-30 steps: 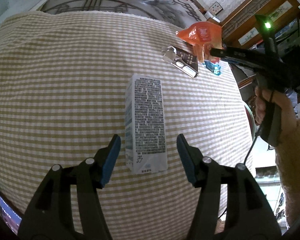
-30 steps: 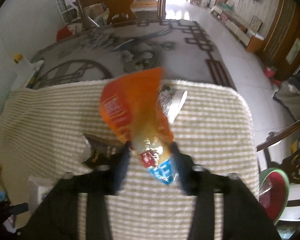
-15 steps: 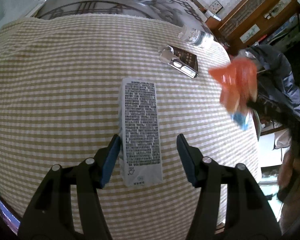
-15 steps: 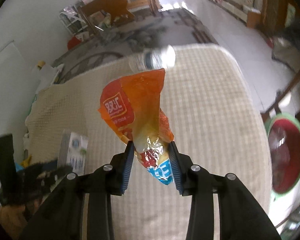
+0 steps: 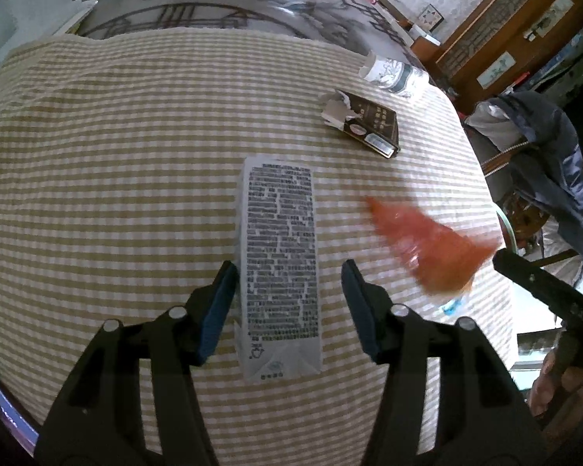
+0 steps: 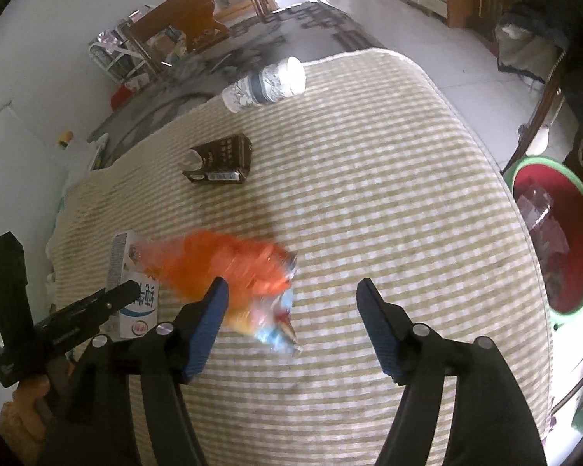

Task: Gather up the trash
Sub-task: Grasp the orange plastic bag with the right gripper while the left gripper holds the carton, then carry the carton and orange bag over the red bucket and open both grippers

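- While its jaws close in, the left gripper [image 5: 289,303] straddles the near end of a white rectangular carton printed with dense black text [image 5: 280,268]; the blue pad on one side sits right at the carton's edge, the other stands clear of it, so the carton is between the pads but not clamped.
- That carton lies flat on a table covered by a beige-and-white checked cloth [image 5: 136,155], long side pointing away from the camera.
- The right gripper [image 6: 291,322] has its jaws opening, and a crumpled orange plastic snack wrapper with a blue end [image 6: 237,272] shows as a blur just ahead of its left pad, free of both pads (whether it has reached the cloth I cannot tell).
- From the left wrist view the same wrapper [image 5: 427,248] is a smeared orange shape near the table's right edge, beside the right gripper's black tip.
- A small dark brown cardboard box with a torn-open white flap [image 5: 363,124] lies farther back on the cloth, apart from the carton.
- A patterned white paper cup on its side [image 6: 264,85] rests near the far edge of the table.
- A round red basin with a green rim [image 6: 555,237] sits on the floor past the table's right side, with some wrappers inside.
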